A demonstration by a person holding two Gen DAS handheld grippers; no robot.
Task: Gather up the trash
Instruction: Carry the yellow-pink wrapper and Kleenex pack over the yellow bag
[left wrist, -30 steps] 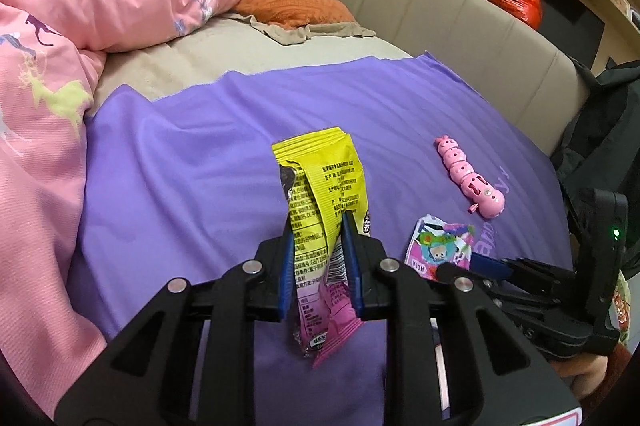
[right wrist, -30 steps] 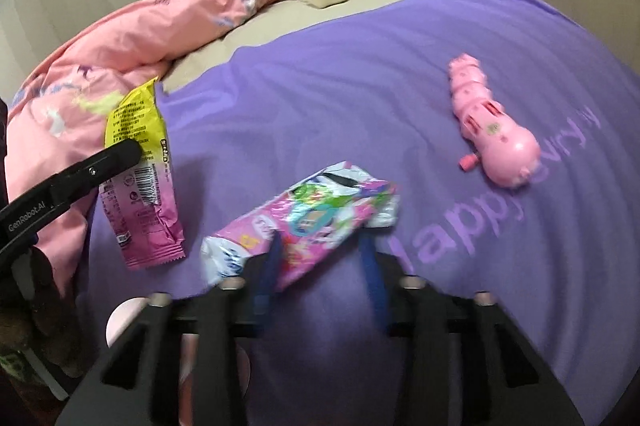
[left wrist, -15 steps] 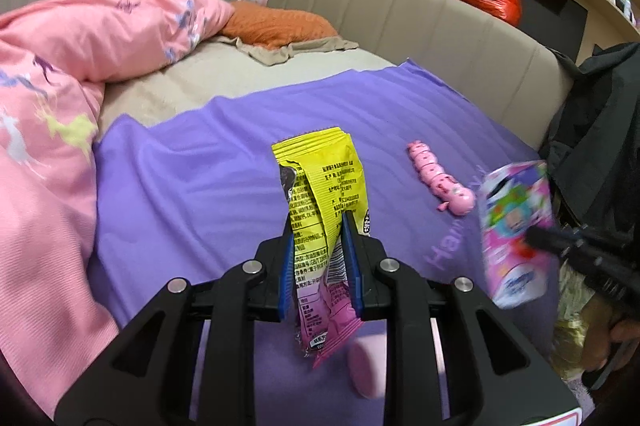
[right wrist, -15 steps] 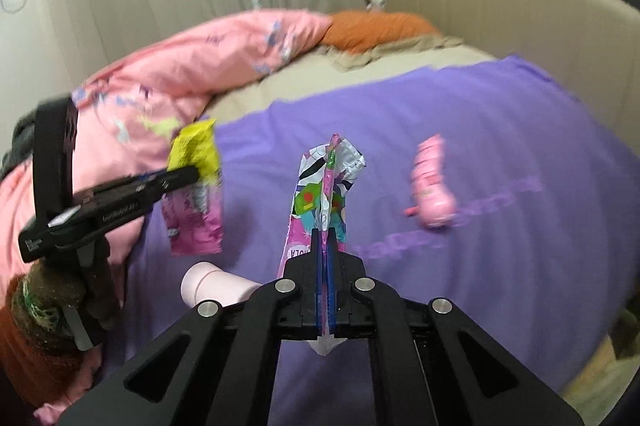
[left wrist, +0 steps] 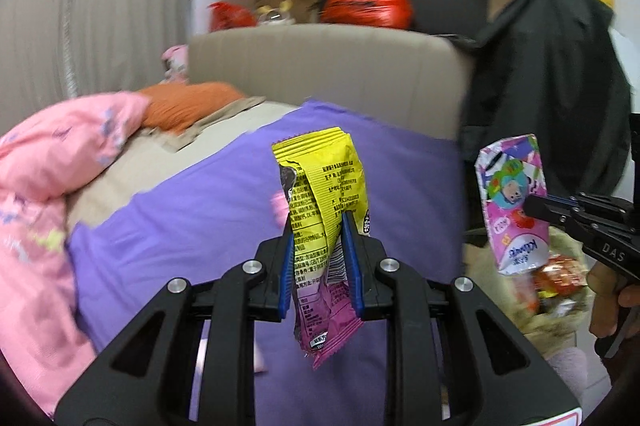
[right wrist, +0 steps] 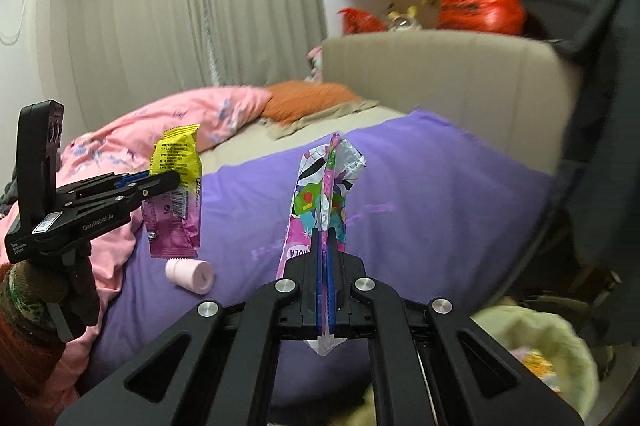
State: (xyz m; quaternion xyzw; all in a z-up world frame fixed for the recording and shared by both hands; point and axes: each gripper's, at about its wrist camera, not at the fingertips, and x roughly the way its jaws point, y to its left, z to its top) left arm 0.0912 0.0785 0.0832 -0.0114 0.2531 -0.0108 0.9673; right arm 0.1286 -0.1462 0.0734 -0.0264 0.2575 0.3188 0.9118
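Yellow wrapper point(left wrist: 320, 194) clamped aloft, pink wrapper point(right wrist: 320, 210) pinched upright

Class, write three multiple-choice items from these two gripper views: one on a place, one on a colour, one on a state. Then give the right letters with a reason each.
1. Where does the pale pink roll lie?
A. on the purple blanket
B. on the orange pillow
C. in a gripper

2. What colour is the top of the wrapper in the left gripper?
A. blue
B. yellow
C. white

3. How is the right gripper?
A. wide open, empty
B. shut on the pink cartoon wrapper
C. resting on the bed

Key: 1 A, it rests on purple cloth; 2 B, yellow above, pink below; 3 B, its pads pinch the packet, lifted in the air.
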